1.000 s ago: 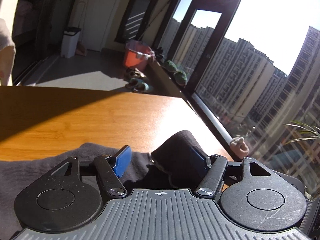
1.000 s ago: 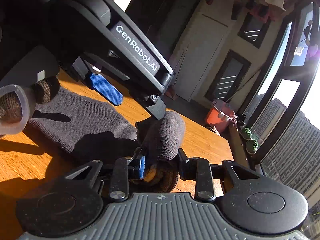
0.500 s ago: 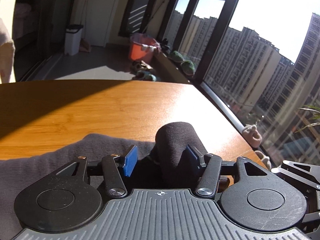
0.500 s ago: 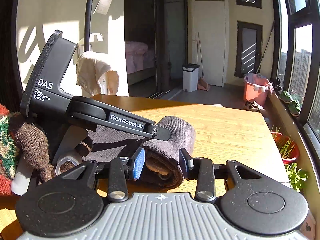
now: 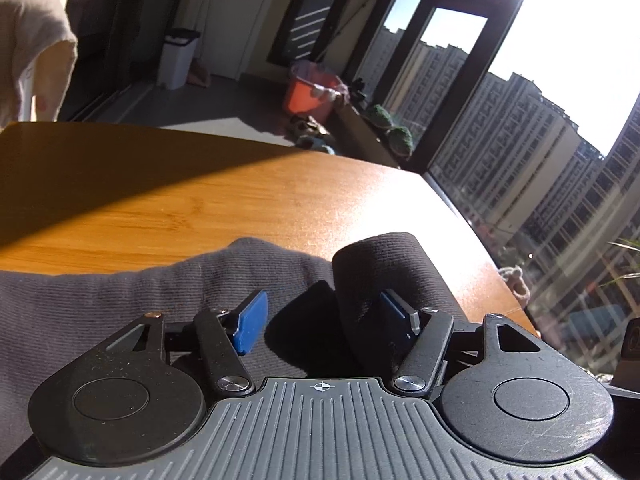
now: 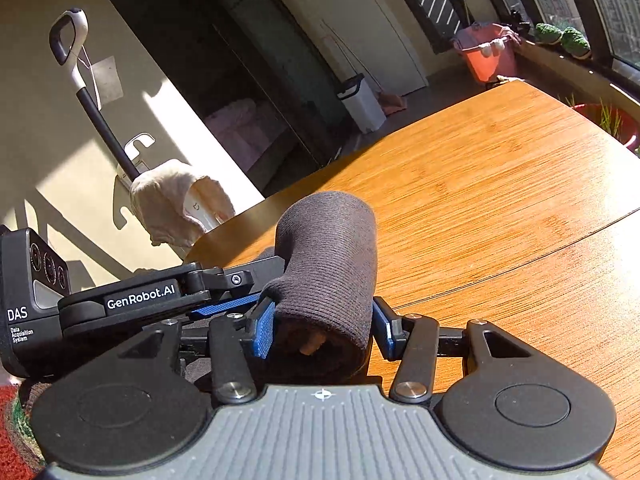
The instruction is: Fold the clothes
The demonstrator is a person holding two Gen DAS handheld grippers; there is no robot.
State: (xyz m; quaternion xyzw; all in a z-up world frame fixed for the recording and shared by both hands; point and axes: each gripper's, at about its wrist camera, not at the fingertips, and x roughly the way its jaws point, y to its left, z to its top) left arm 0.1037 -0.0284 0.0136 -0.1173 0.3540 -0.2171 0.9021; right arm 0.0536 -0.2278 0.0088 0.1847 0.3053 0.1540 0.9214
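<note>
Between the left tongs [image 5: 320, 314], pads apart, a rolled end of the dark grey garment [image 5: 120, 300] stands up; the roll [image 5: 380, 276] leans against the right pad, left pad clear of cloth, so these tongs grip nothing. Rest of the garment spreads flat to the left of and under the left tongs, on the worktop [image 5: 200, 208]. Bare sunlit wood lies ahead of the tongs.

Further right, the right tongs [image 6: 324, 328] are clamped on the same roll [image 6: 332, 264], pads pressing both sides. Roll's long axis runs forward along the fingers, away from the camera and slightly up. The left tool's body comes in from the right tongs' left side, its finger touching or just beside the roll; can't tell which.

Key relation: roll lies between both tongs, axis pointing ahead, flat cloth trailing to the left. Right tongs hold it, so the right hand is the working one. Judgement: could be mid-roll with more cloth to take up, or a finished roll about to be set down; the views don't settle it.
</note>
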